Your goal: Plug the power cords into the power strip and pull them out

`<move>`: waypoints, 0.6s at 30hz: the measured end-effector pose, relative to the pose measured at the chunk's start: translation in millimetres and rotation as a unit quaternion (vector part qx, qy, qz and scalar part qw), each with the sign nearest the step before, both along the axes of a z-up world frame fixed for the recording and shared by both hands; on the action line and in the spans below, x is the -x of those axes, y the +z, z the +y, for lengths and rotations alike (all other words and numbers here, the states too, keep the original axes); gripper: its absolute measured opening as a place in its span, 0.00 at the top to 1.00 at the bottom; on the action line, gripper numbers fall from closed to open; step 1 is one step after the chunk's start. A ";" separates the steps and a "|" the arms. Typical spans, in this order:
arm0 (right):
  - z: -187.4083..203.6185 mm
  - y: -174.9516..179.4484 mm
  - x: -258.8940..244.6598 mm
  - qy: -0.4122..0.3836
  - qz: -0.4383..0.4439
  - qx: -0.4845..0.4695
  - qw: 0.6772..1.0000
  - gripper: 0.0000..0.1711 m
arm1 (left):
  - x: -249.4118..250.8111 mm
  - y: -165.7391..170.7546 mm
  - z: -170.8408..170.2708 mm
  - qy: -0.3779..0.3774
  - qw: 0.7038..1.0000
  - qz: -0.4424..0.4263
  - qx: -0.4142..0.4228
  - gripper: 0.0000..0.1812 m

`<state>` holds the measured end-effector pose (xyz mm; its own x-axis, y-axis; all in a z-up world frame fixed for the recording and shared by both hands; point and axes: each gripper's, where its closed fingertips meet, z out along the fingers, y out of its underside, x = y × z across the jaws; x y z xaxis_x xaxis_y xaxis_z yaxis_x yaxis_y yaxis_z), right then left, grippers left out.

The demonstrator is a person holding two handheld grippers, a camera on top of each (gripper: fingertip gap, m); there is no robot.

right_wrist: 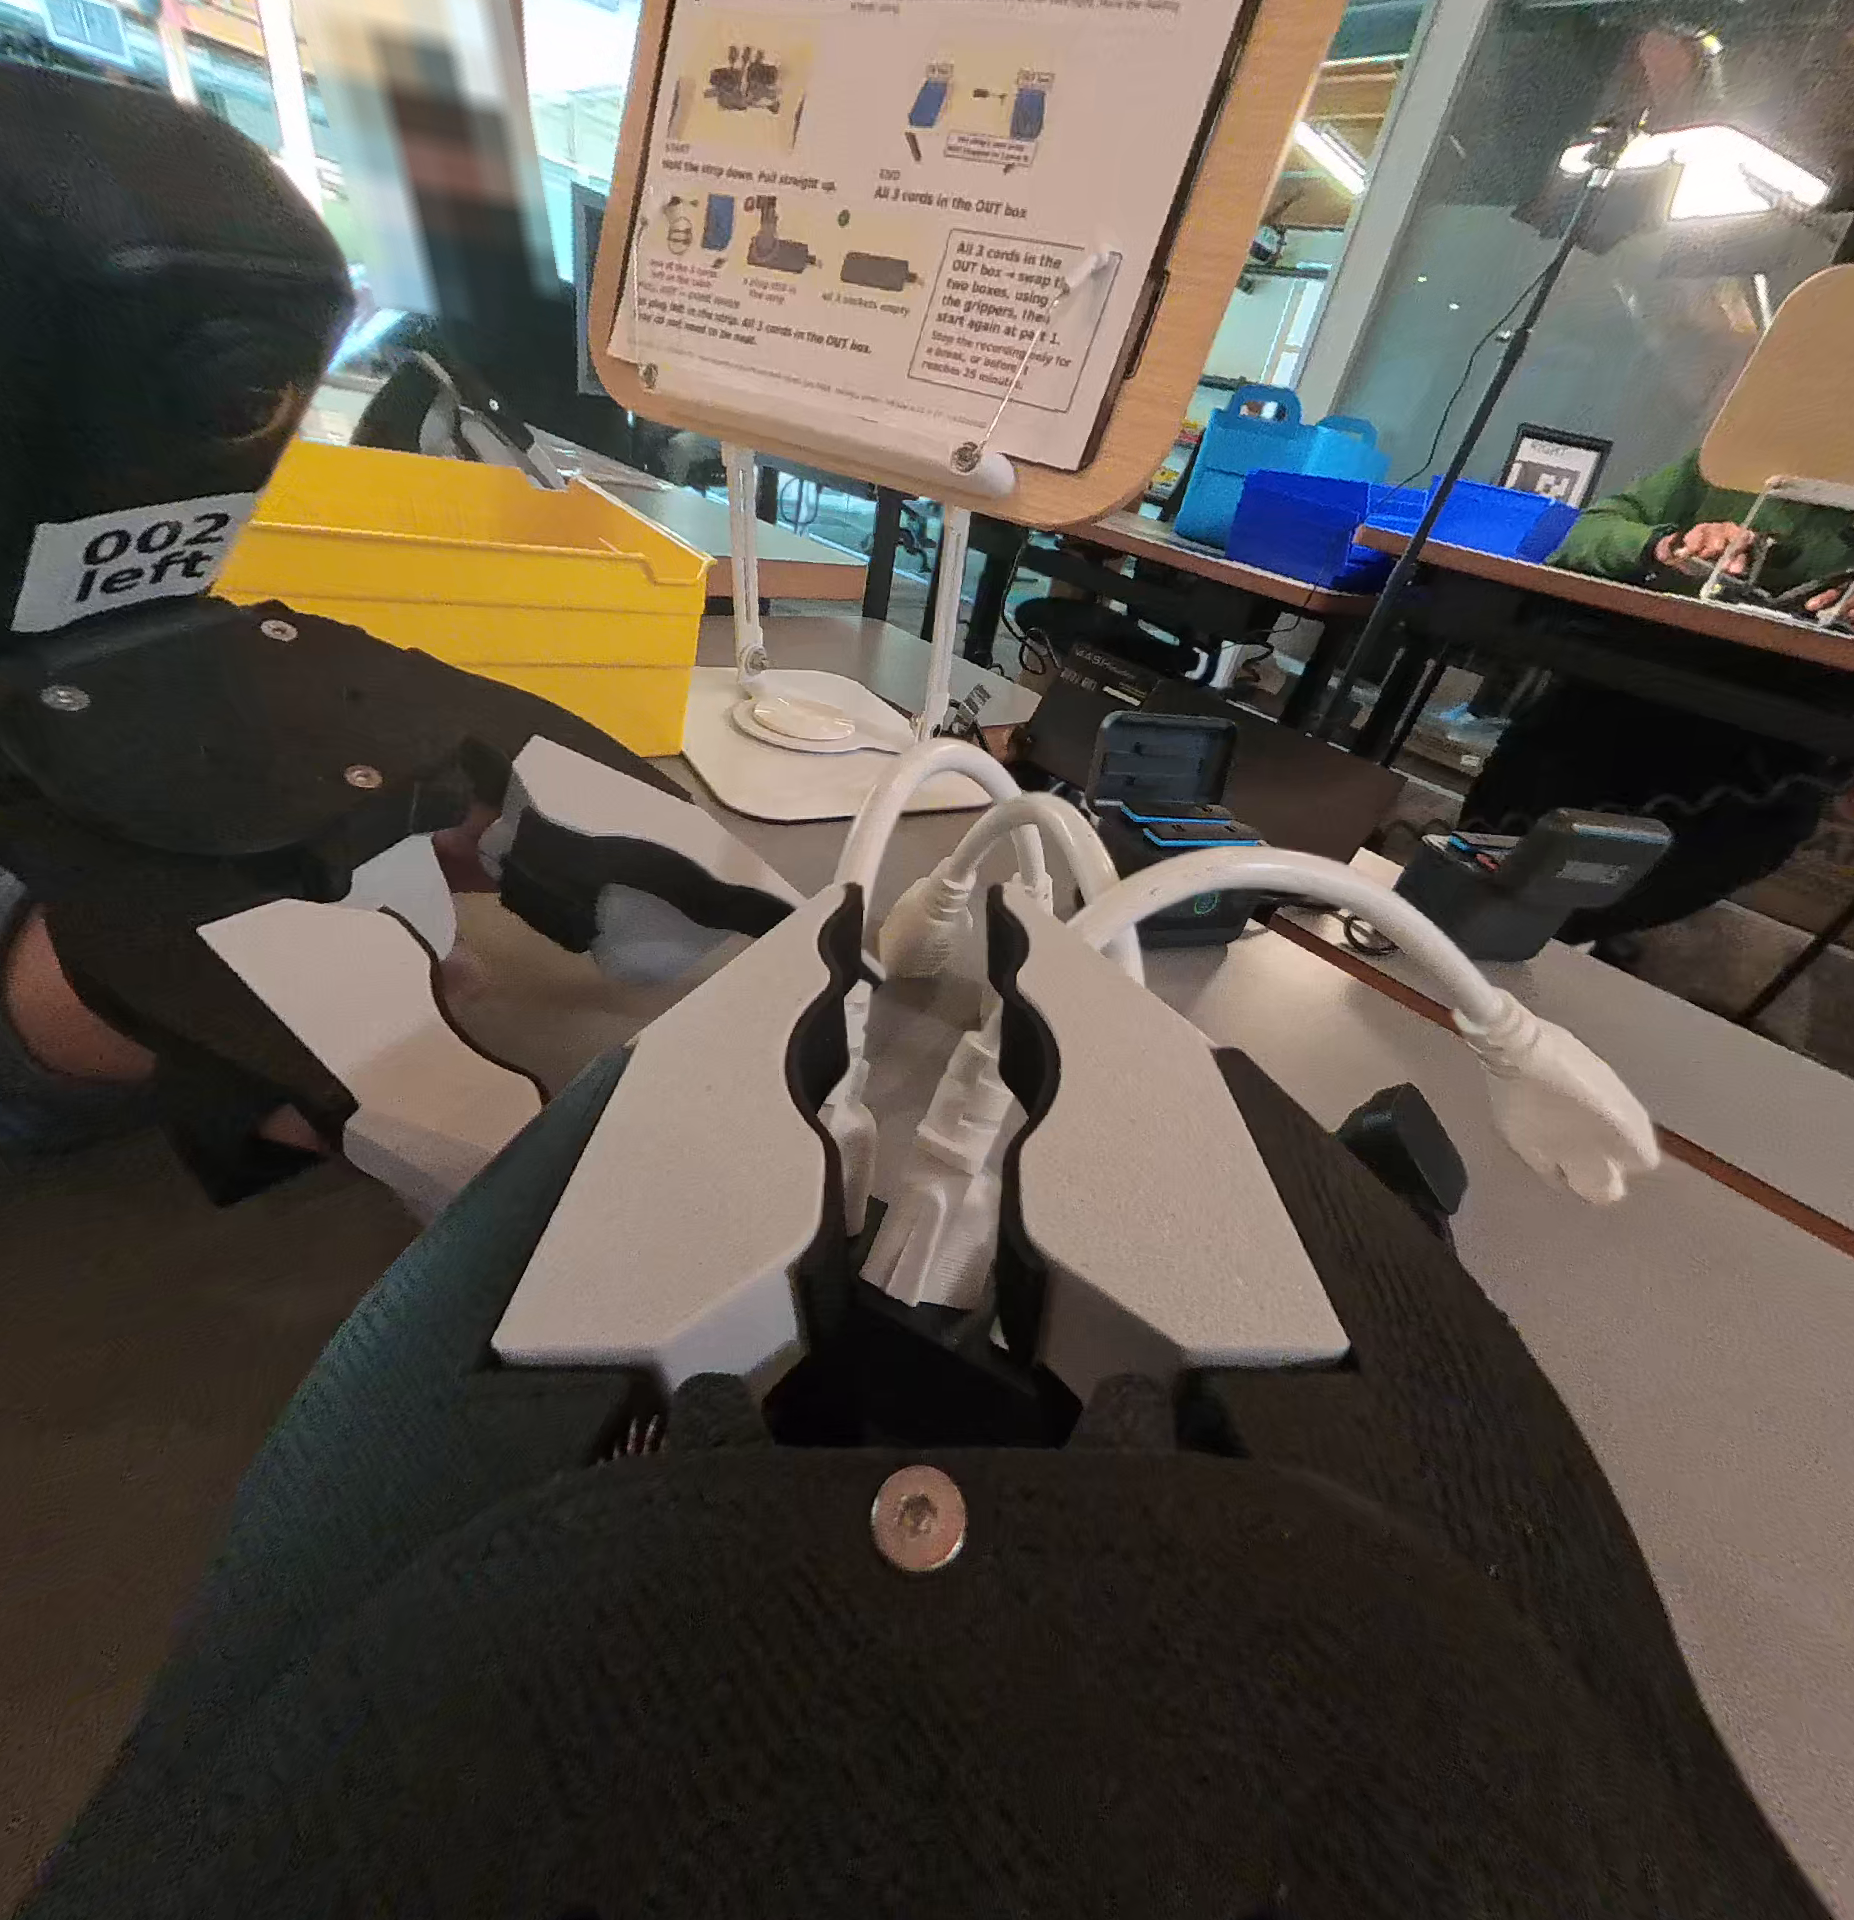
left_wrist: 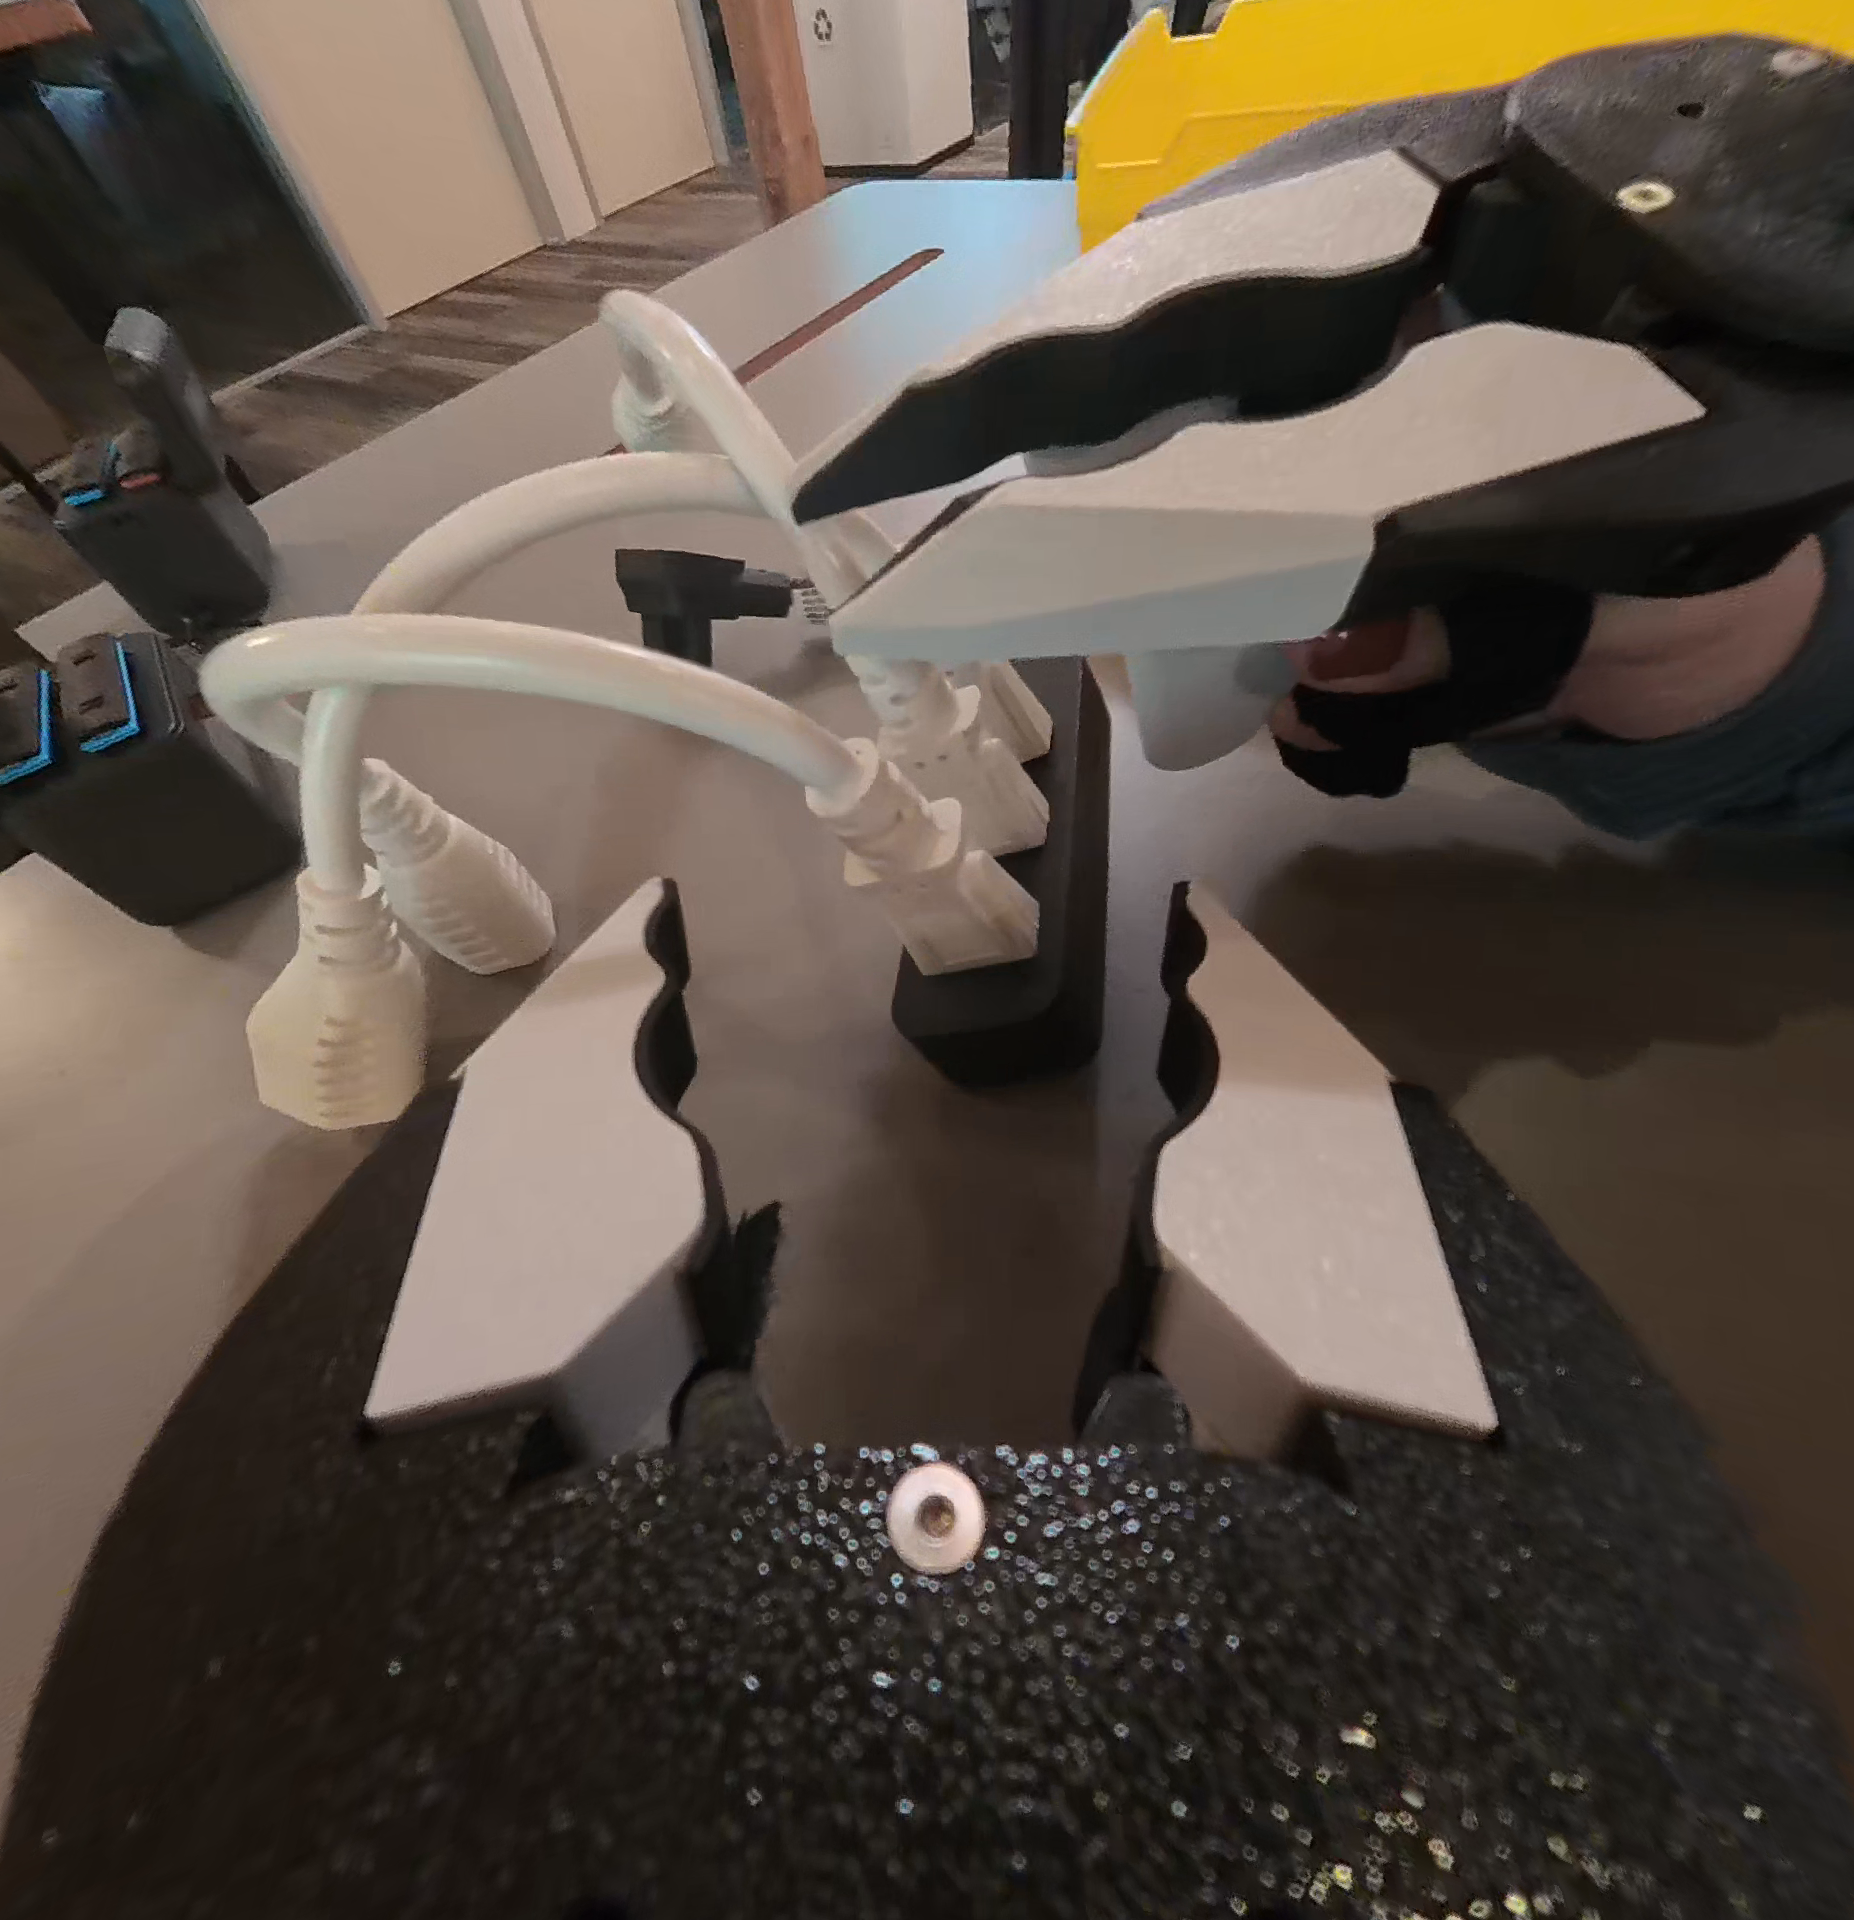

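A black power strip (left_wrist: pixel 1006 1018) stands on its side on the grey table (left_wrist: pixel 1422 987), with three white plugs (left_wrist: pixel 944 894) in its sockets. Their short white cords (left_wrist: pixel 507 644) arch to the left and end in loose connectors (left_wrist: pixel 341 1029). My left gripper (left_wrist: pixel 923 914) is wide open and empty just in front of the strip's near end, touching nothing. My right gripper (left_wrist: pixel 829 566) hovers over the far plugs. A cord runs between its fingers, which stand apart and do not press on it. In the right wrist view, the right gripper (right_wrist: pixel 923 909) looks down on the plugs (right_wrist: pixel 954 1143) and strip (right_wrist: pixel 902 1340).
A yellow bin (right_wrist: pixel 466 582) sits at the table's far side, next to an instruction board on a white stand (right_wrist: pixel 902 260). Black charger boxes with blue trim (left_wrist: pixel 123 769) stand at the left edge. A person in green (right_wrist: pixel 1681 530) works at another table with blue bins (right_wrist: pixel 1318 499). There is about 6 centimetres between the tips of the two grippers.
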<state>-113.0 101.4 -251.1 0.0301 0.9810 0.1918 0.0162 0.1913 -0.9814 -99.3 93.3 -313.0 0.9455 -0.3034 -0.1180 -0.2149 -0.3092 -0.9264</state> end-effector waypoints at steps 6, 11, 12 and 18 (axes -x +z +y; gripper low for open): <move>0.1 -12.2 1.7 -0.015 -0.009 -0.036 0.999 0.85 | -2.4 -9.0 1.9 -0.003 0.999 0.020 0.025 0.55; -9.9 -18.7 5.9 0.006 -0.055 0.001 0.998 0.81 | -4.5 -8.0 13.0 -0.020 0.999 0.020 0.021 0.67; -8.6 -20.6 5.9 0.004 -0.067 0.005 0.998 0.81 | -6.6 -5.1 14.1 -0.030 0.999 0.035 0.005 0.70; -13.7 -35.4 5.8 0.006 -0.135 -0.010 0.991 0.85 | -15.5 -5.1 12.7 -0.044 0.991 0.118 -0.033 0.71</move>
<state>-118.9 87.7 -286.5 -0.0374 0.9768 0.2109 0.2757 0.2130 -0.9374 -83.8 106.0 -318.1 0.8592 -0.3687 -0.3547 -0.4515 -0.2201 -0.8647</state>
